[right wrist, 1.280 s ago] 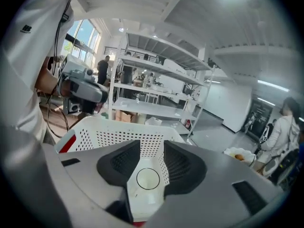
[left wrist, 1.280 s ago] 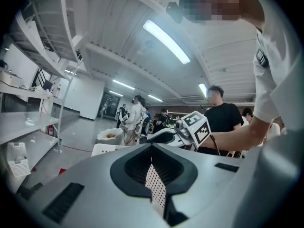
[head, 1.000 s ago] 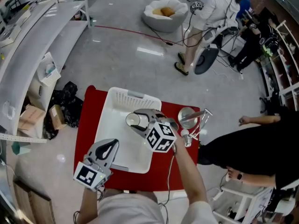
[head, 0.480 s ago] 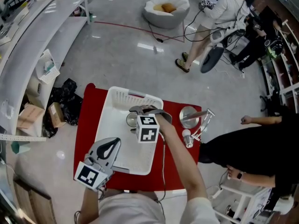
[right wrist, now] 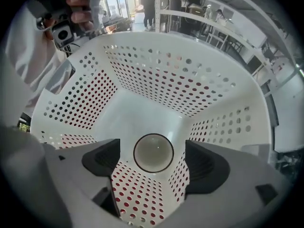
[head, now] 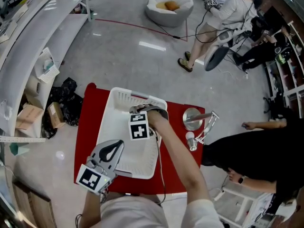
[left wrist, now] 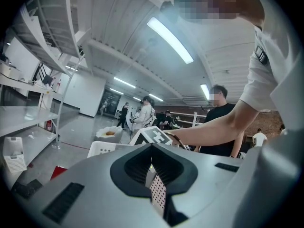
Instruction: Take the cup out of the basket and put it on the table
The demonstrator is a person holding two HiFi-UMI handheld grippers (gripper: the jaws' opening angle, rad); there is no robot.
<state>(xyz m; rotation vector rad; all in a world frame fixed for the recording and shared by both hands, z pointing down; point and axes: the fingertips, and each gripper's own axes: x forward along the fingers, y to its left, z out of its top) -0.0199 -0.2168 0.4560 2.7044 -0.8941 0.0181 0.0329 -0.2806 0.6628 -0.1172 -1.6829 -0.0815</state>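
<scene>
Now deeper in basket (head: 118, 97), right gripper (head: 146, 109) opens around cup (right wrist: 153, 153).

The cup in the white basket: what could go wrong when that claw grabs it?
The right gripper is opening its jaws around the cup without touching it; closing off-centre might tip it or push it away. The cup stands close to the holed wall of the basket, so a jaw could catch there and drag it across the table.

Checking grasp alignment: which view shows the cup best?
Right gripper view: the cup stands upright on the basket floor, rim fully visible, between the right gripper's opening jaws, untouched. Head view: that gripper hides it. Left gripper view: only the basket's rim, no cup.
</scene>
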